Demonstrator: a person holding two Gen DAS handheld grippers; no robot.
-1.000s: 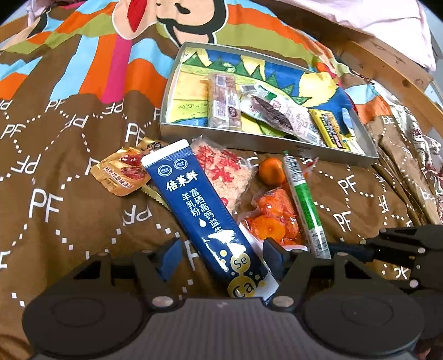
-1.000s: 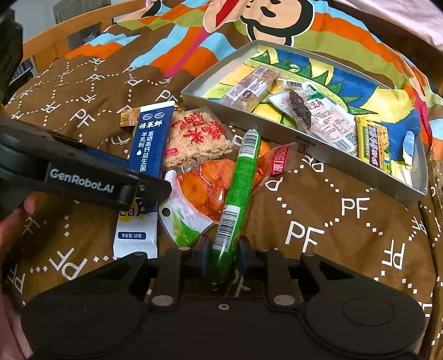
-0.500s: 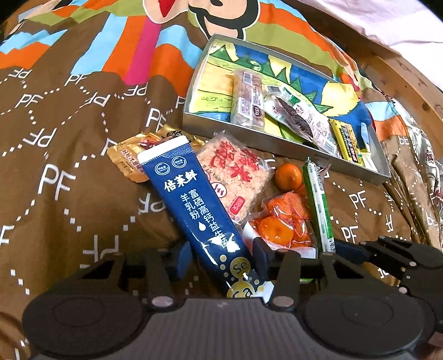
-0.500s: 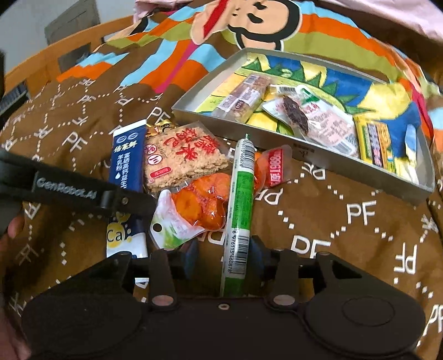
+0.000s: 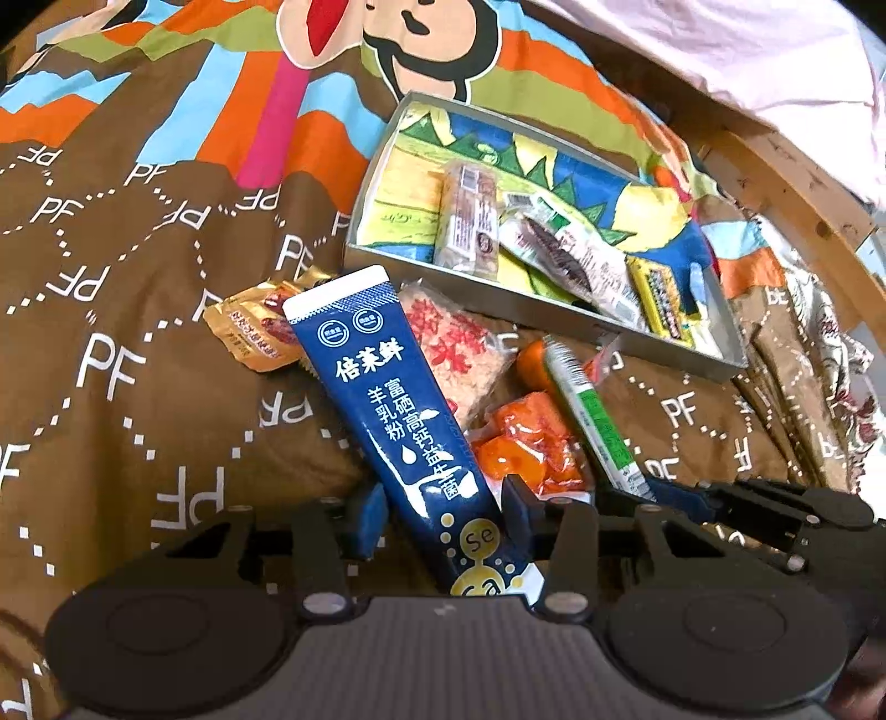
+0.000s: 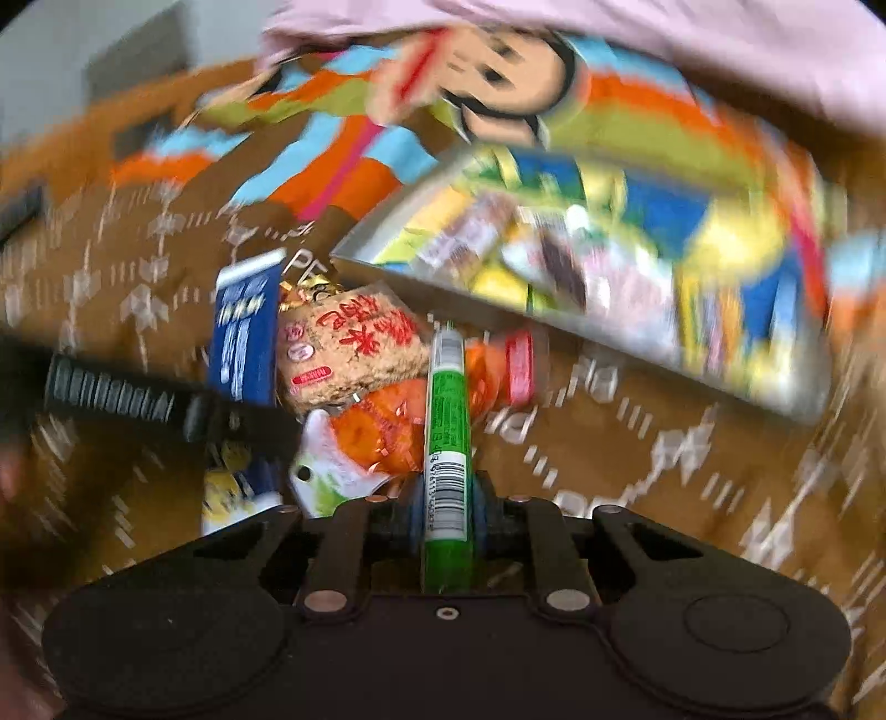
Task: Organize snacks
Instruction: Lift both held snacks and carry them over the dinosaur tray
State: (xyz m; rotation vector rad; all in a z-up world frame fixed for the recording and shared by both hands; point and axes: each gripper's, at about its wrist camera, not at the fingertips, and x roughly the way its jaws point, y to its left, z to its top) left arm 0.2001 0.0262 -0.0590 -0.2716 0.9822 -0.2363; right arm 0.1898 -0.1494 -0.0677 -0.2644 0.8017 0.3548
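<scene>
A dark blue milk powder sachet (image 5: pixel 393 410) lies on the brown bedspread, its lower end between the pads of my left gripper (image 5: pixel 440 512); the pads sit close on both sides, nearly touching. My right gripper (image 6: pixel 447 512) is shut on a green sausage stick (image 6: pixel 447 421), also seen in the left wrist view (image 5: pixel 592 410). A grey tin tray (image 5: pixel 498 307) behind holds several snack packets. Loose snacks lie between: a rice cracker pack (image 5: pixel 448 343), an orange packet (image 5: pixel 526 448) and a golden sachet (image 5: pixel 255 329).
A wooden bed rail (image 5: pixel 775 183) and a pink pillow (image 5: pixel 720 50) lie beyond the tray. The right wrist view is motion-blurred. The left gripper's arm (image 6: pixel 127 396) crosses the right wrist view at left.
My left gripper's pads have closed in around the blue sachet. My right gripper has closed on the green stick and is moving fast, blurring its view.
</scene>
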